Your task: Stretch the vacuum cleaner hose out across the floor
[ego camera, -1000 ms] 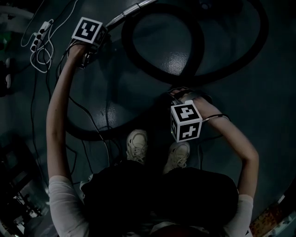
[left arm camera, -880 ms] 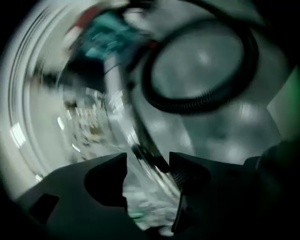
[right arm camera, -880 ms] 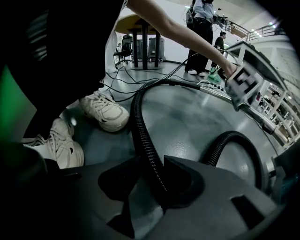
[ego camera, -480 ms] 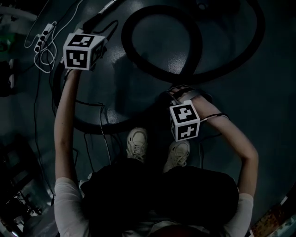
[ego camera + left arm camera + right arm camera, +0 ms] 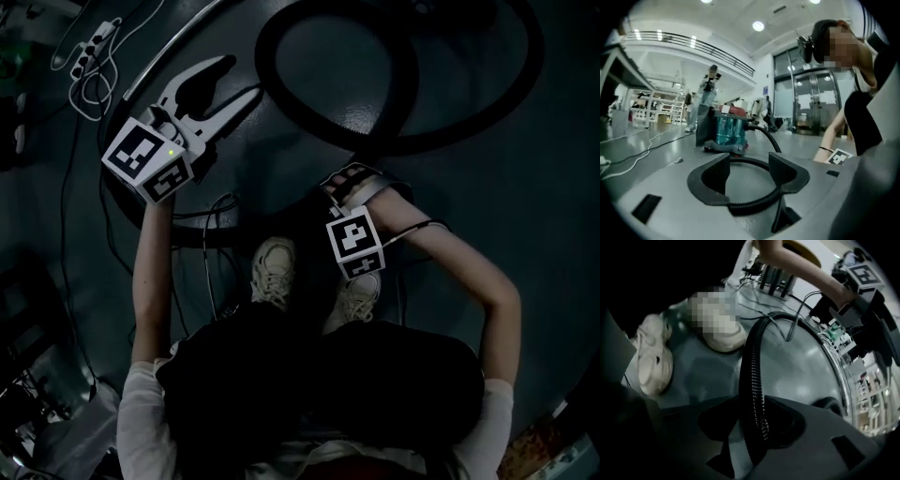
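Note:
The black ribbed vacuum hose (image 5: 405, 94) lies in big loops on the dark floor in the head view. My right gripper (image 5: 345, 180) is low in front of the person's shoes and shut on a stretch of the hose (image 5: 751, 366), which runs straight between its jaws (image 5: 752, 411). My left gripper (image 5: 239, 77) is held up at the left, its white jaws spread wide and holding nothing. In the left gripper view a hose loop (image 5: 754, 202) lies on the floor beyond the open gripper (image 5: 749, 164). The teal vacuum cleaner (image 5: 726, 133) stands further back.
A metal wand (image 5: 178, 42) lies on the floor at the upper left, beside a white power strip (image 5: 94, 52) and thin cables. The person's white shoes (image 5: 274, 272) stand between hose sections. Another person (image 5: 705, 96) stands beyond the vacuum cleaner.
My left gripper has pulled back from the wand toward the person and turned, so its spread jaws now show. The right gripper has shifted slightly left with the hose.

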### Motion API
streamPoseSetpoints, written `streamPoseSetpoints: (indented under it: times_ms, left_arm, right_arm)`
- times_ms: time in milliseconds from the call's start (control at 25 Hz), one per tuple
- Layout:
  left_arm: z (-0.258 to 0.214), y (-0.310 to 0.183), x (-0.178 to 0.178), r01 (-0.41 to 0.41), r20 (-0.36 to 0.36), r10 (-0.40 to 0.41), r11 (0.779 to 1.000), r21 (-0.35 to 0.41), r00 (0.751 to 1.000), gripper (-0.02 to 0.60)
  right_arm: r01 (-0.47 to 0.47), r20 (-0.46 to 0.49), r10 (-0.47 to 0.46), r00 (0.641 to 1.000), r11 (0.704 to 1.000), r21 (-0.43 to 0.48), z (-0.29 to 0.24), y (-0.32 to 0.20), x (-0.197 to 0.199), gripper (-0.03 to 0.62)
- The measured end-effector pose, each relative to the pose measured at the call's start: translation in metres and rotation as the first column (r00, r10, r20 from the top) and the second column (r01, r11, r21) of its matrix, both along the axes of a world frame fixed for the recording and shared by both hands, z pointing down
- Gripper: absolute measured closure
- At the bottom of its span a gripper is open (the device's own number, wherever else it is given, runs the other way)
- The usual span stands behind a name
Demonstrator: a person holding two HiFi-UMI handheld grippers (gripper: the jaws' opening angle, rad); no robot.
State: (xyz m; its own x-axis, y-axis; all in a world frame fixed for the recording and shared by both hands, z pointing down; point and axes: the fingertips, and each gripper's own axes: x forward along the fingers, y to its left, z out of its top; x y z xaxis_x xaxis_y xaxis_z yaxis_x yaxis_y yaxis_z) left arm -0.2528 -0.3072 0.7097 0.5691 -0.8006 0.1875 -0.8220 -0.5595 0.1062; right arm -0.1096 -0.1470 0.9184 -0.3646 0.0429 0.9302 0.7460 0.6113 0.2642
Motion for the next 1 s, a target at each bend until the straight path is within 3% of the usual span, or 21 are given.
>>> streamPoseSetpoints:
  times_ms: [80, 200, 320, 560, 680, 760, 840, 920, 1000]
  left_arm:
    - [0.004, 0.023, 0.022, -0.093, 0.115, 0.092, 0.996, -0.002, 0.989, 0.318]
    - [0.012, 0.045, 0.037, -0.156, 0.171, 0.160, 0.987, -0.032, 0.972, 0.318]
    - [0.029, 0.058, 0.038, -0.171, 0.243, 0.192, 0.980, -0.105, 0.951, 0.318]
    - [0.028, 0.070, 0.036, -0.180, 0.271, 0.206, 0.977, -0.116, 0.940, 0.318]
    - [0.028, 0.081, 0.033, -0.187, 0.300, 0.210, 0.977, -0.106, 0.931, 0.318]
    - [0.030, 0.087, 0.022, -0.152, 0.298, 0.178, 0.982, -0.109, 0.938, 0.318]
    - [0.031, 0.085, 0.016, -0.119, 0.254, 0.143, 0.987, -0.107, 0.957, 0.318]
    - [0.029, 0.081, 0.026, -0.130, 0.193, 0.146, 0.987, -0.092, 0.970, 0.318]
    - [0.029, 0.080, 0.044, -0.169, 0.173, 0.180, 0.983, -0.073, 0.968, 0.318]
  right_arm:
    - [0.036, 0.024, -0.038, 0.999, 0.998, 0.045, 0.005, 0.002, -0.001, 0.431]
    - [-0.003, 0.027, 0.001, 1.000, 0.998, 0.059, -0.009, -0.012, 0.008, 0.433]
    - [-0.089, -0.041, 0.095, 0.995, 0.988, 0.127, -0.018, -0.058, 0.047, 0.433]
    - [-0.175, -0.222, 0.238, 0.945, 0.947, 0.270, -0.029, -0.127, 0.172, 0.433]
    - [-0.230, -0.249, 0.332, 0.910, 0.904, 0.361, -0.036, -0.150, 0.223, 0.431]
    - [-0.276, -0.223, 0.385, 0.895, 0.873, 0.401, -0.044, -0.152, 0.233, 0.431]
    - [-0.409, -0.106, 0.464, 0.879, 0.850, 0.332, -0.067, -0.148, 0.214, 0.433]
    - [-0.532, 0.038, 0.534, 0.845, 0.831, 0.161, -0.099, -0.135, 0.176, 0.433]
    - [-0.532, 0.085, 0.530, 0.844, 0.847, 0.005, -0.112, -0.103, 0.142, 0.433]
